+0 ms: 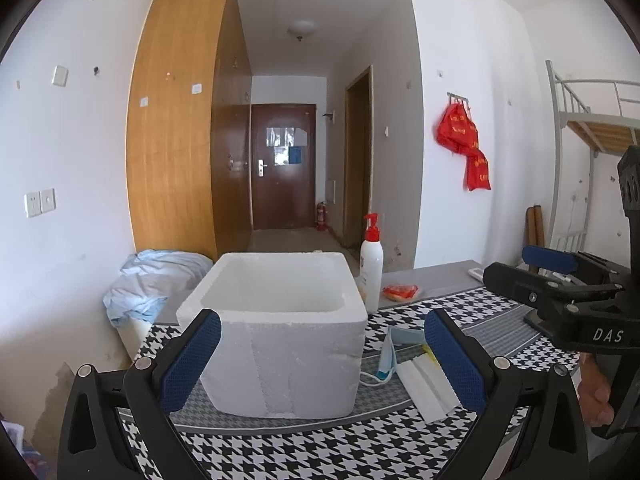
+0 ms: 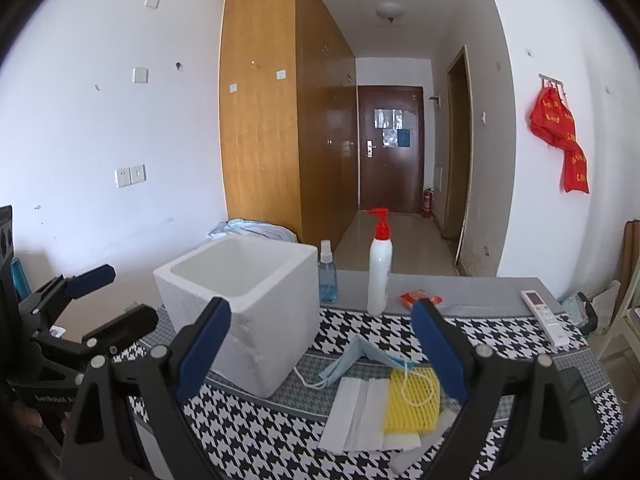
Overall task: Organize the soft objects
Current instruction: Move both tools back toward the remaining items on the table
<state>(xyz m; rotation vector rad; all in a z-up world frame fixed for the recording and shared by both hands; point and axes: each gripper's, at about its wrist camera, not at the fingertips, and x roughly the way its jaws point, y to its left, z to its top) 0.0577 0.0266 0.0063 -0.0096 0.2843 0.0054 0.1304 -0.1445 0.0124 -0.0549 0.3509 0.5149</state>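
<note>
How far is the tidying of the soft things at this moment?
Nothing looks done yet: the visible inside of the white foam box shows nothing in it. Nothing is in hand: the left gripper and right gripper are both open and hold nothing. Left to move: the blue face mask, the yellow mesh sponge and the white folded cloth, all on the table beside the box.

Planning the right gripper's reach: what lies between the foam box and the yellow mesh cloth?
In the right wrist view, a blue face mask lies between the foam box and yellow mesh cloth.
</note>
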